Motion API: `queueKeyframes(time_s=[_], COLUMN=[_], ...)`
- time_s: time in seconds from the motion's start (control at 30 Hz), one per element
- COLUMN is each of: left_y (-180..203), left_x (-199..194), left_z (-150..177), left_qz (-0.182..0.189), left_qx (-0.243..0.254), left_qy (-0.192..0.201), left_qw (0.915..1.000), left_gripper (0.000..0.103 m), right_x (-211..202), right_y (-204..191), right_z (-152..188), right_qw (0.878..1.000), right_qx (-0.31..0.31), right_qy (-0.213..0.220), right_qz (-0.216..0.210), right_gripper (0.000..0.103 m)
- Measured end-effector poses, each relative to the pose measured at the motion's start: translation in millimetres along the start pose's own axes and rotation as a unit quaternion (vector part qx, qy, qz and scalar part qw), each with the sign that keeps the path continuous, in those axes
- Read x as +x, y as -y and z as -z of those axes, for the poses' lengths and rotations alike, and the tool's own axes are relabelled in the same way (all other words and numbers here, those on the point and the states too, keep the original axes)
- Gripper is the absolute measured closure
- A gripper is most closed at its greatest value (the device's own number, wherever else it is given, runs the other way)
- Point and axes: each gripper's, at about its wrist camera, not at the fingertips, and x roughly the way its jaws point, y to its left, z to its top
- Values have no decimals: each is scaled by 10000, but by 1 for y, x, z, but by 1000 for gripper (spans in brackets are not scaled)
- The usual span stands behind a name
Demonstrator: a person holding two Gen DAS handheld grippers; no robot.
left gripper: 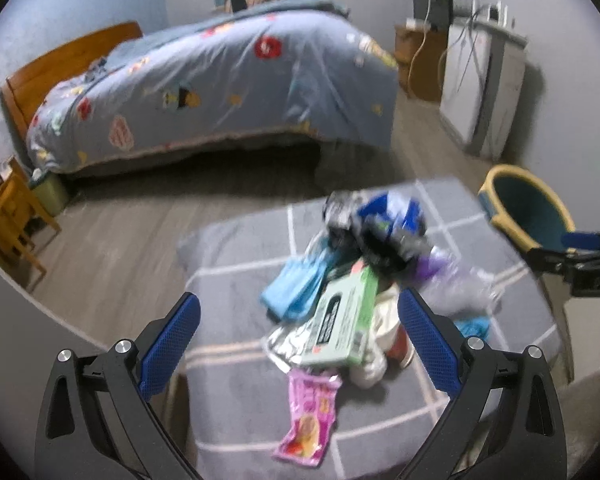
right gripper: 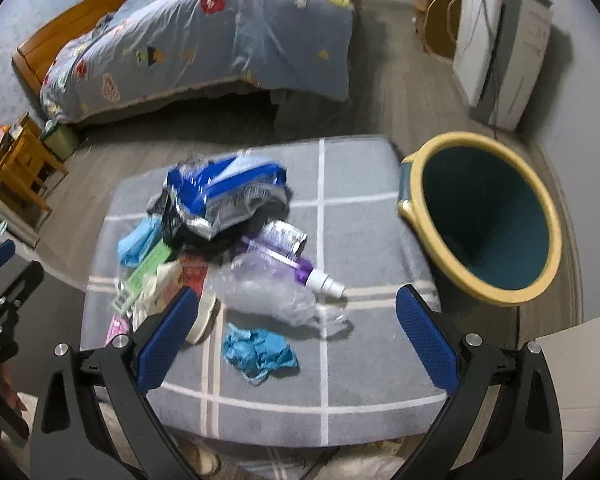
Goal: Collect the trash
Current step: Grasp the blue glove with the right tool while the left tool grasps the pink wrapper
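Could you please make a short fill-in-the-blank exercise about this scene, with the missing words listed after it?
1. The rim of the bin beside the grey cushion is ___ in colour.
2. Both the left gripper and the right gripper have their jaws ___.
3. The crumpled glove nearest the right gripper is ___.
4. The purple bottle has a ___ cap.

Missing words: yellow; open; blue; white

Motion blur smears the trash pile [left gripper: 352,272] at the grey mat's [right gripper: 360,240] middle, so its printing is unreadable. The green box [left gripper: 342,320] hides part of a foil wrapper [left gripper: 284,346]. The bin [left gripper: 528,212] is cut off by the right gripper [left gripper: 580,256].
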Motion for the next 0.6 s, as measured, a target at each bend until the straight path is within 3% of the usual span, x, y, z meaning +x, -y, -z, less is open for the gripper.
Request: queueKeyframes(time_s=[0.07, 0.13, 0.2, 0.33, 0.47, 0.53, 0.6], left_y=[-2, -3, 0, 4, 5, 5, -3], left_x=[5, 9, 14, 28, 52, 55, 59], left_z=[8, 18, 31, 57, 84, 89, 93], left_qz=[107, 81, 131, 12, -26, -46, 6], left_qx=[-15, 67, 138, -178, -126, 63, -54], left_qy=[-72, -108, -122, -116, -466, -546, -621], left_qw=[9999, 9999, 9997, 9998, 9988, 9985, 9981], left_gripper=[5, 5, 5, 5, 5, 5, 5], right_x=[4, 9, 13, 25, 37, 45, 56], right_y=[-1, 1, 3, -6, -24, -25, -25], right_z=[2, 4, 7, 16, 33, 41, 50], right_qw=[9999, 9998, 9994, 9989, 9992, 9992, 9988], right_qx=[-19, 102, 295, 443, 184, 209, 344], right_qy=[-56, -131, -149, -114, 6, -43, -213], right_qz=[116, -116, -88, 94, 362, 336, 269], right_gripper=[6, 6, 6, 6, 6, 6, 6])
